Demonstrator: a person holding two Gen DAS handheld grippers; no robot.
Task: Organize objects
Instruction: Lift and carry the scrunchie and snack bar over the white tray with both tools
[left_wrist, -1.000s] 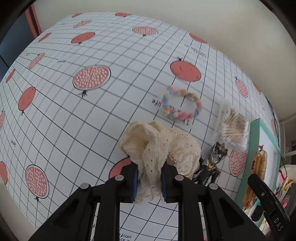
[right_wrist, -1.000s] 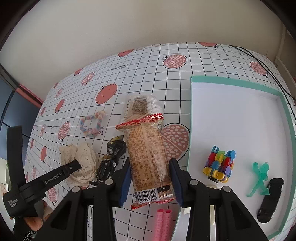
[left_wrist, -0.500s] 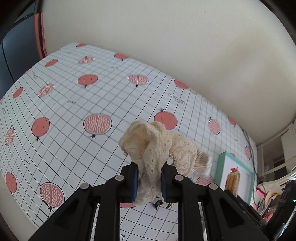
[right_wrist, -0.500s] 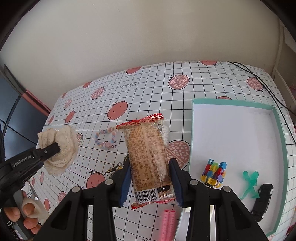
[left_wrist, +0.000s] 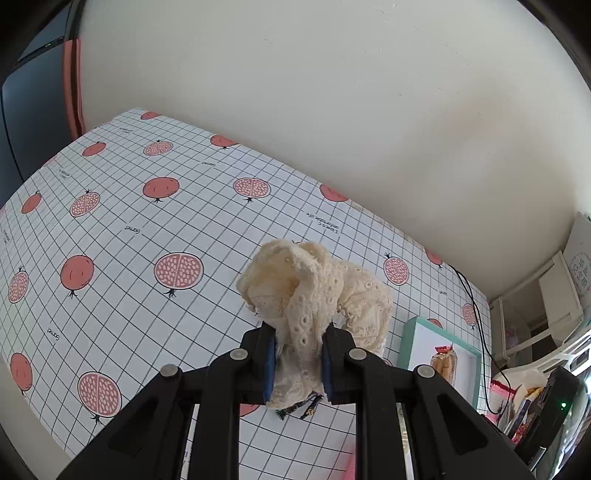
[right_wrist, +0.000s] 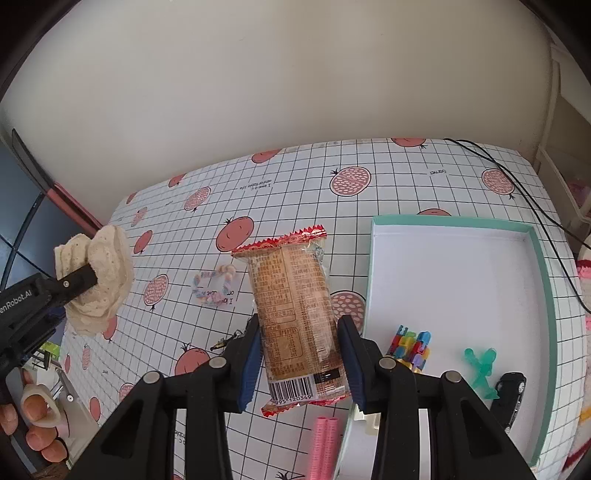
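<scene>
Snack packet (right_wrist: 295, 321) is clamped upright in the right gripper (right_wrist: 299, 363), long axis along the fingers, with the tray (right_wrist: 539, 280) just to its right, while the left gripper (left_wrist: 298, 363), pinching the lace cloth (left_wrist: 314, 295), sits farther off.

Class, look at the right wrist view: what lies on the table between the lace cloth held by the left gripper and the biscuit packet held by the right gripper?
A pastel bead bracelet lies on the checked tablecloth between the lace cloth and the biscuit packet.
</scene>
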